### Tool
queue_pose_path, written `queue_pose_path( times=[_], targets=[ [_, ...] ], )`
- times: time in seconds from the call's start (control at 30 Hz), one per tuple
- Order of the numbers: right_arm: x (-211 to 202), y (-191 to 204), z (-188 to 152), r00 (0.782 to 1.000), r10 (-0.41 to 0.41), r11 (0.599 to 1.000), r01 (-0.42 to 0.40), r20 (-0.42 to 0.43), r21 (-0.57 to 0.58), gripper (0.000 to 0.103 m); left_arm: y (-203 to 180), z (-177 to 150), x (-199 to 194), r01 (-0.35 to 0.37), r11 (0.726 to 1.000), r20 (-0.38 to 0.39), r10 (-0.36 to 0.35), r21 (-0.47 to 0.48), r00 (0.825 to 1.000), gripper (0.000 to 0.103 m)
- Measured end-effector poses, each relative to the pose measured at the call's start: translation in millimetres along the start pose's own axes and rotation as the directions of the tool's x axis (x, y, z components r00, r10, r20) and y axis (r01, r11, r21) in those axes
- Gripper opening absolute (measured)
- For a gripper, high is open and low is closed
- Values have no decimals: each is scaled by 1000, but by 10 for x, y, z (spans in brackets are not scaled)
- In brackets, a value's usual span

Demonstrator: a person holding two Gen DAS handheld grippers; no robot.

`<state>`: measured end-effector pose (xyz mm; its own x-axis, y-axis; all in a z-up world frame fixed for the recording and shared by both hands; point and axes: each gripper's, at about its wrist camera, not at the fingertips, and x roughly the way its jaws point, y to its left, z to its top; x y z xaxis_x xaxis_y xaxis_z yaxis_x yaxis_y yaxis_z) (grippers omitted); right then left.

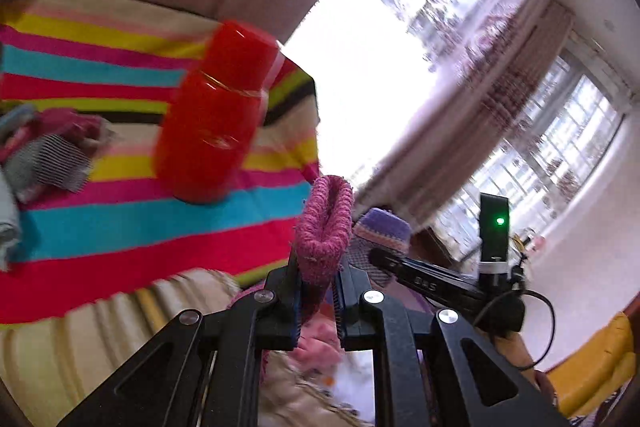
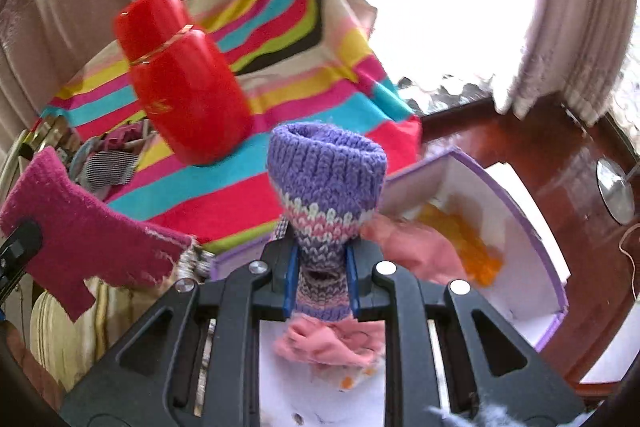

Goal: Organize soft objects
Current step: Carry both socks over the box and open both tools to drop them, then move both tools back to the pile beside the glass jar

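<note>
My right gripper pinches a purple knitted sock between its blue pads, the cuff standing up and open above the jaws, while my left gripper is clamped on a magenta sock, cuff also upward. Both socks are lifted clear and held close together in front of me. Just beneath the right gripper sits a white box with a purple rim, already holding pink cloth and something orange. Further out, a striped cloth covers the table, with a red flask standing on it and a heap of small garments beside that. I judge this to be the carrying step: two socks picked up, not yet put away. Next I would lower each over the box and spread the jaws, keeping the sock from snagging on the pads.
</note>
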<state>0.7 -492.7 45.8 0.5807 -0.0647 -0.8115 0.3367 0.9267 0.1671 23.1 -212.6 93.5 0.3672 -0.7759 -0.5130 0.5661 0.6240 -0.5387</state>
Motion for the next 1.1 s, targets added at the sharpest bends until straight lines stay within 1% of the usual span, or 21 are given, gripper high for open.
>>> queue_pose_path(
  times=[0.2, 0.3, 0.33, 0.4, 0.47, 0.53, 0.57, 0.67, 0.87, 0.97, 1.1],
  targets=[
    [8, -333, -104, 999, -46, 998, 47, -24, 45, 23, -165, -81, 288, 42, 999, -80, -40, 25, 996, 13],
    [70, -469, -152, 996, -75, 995, 78, -51, 60, 24, -211, -138, 446, 63, 998, -139, -60, 23, 989, 14],
    [86, -515, -168, 995, -86, 994, 90, -59, 68, 26, -215, -160, 515, 60, 998, -165, -56, 21, 985, 16],
    [134, -589, -204, 991, -104, 991, 110, -85, 75, 34, -206, -187, 638, 40, 999, -208, -37, 9, 977, 22],
    [159, -643, -230, 989, -105, 989, 114, -100, 90, 51, -166, -204, 680, 30, 1000, -223, -31, -6, 974, 38],
    [164, -665, -242, 990, -104, 989, 114, -100, 96, 58, -124, -198, 666, 20, 1000, -215, -22, -10, 976, 44],
    [158, -664, -247, 989, -107, 989, 116, -99, 94, 59, -116, -185, 656, 15, 1000, -209, -17, -11, 978, 46],
    [165, -615, -239, 990, -101, 990, 110, -102, 85, 60, -35, -133, 573, -10, 1000, -179, 7, -19, 984, 48],
    [196, -347, -202, 992, -89, 996, 90, -94, 9, 60, 338, -10, 330, -92, 993, -107, 83, -73, 991, 48],
    [221, -158, -205, 993, -71, 997, 69, -94, -26, 60, 583, 55, 138, -141, 984, -64, 134, -110, 989, 48],
    [262, 119, -180, 995, -2, 998, -4, -101, -66, 60, 976, 124, -154, -213, 961, -10, 214, -174, 977, 48]
  ],
)
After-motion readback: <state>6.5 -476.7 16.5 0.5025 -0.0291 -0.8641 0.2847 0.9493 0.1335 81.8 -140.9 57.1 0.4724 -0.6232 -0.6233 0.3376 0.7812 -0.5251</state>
